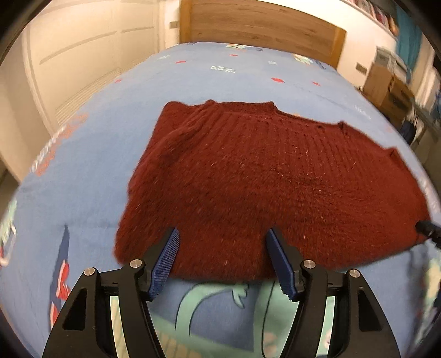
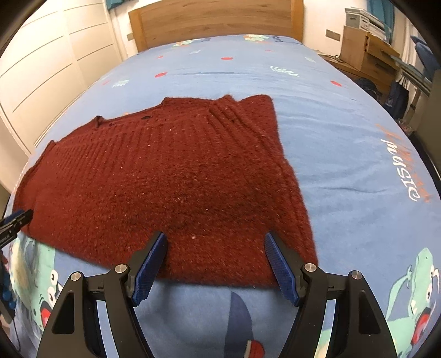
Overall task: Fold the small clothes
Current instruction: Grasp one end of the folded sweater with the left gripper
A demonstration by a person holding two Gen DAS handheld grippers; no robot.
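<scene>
Blue ribbed pads [image 1: 168, 258] line the two black fingers of the left gripper [image 1: 222, 234], which stand spread apart with nothing pinched between them; the near hem of a dark red knitted sweater [image 1: 248, 176] shows in the gap. Whether the tips touch the knit cannot be told. The right gripper [image 2: 214, 236] is likewise released, its blue pads [image 2: 150, 264] wide apart over the sweater's near edge, close to the garment's right corner, gripping nothing.

The sweater lies flat on a bed, spread across a light blue bedsheet [image 2: 344, 165] printed with green dinosaurs, small red marks and lettering. In the right wrist view its ribbed collar end lies toward the far side, and one long edge runs down the right. At the left rim of that view the tip of the other gripper shows beside the sweater's left corner; in the left wrist view a dark tip shows at the right rim likewise.

Beyond the bed stands a wooden headboard [image 2: 215, 19]. Cream wardrobe doors [image 2: 41, 68] fill the left side, and a wooden cabinet [image 2: 363, 52] with boxes on top stands at the right.
</scene>
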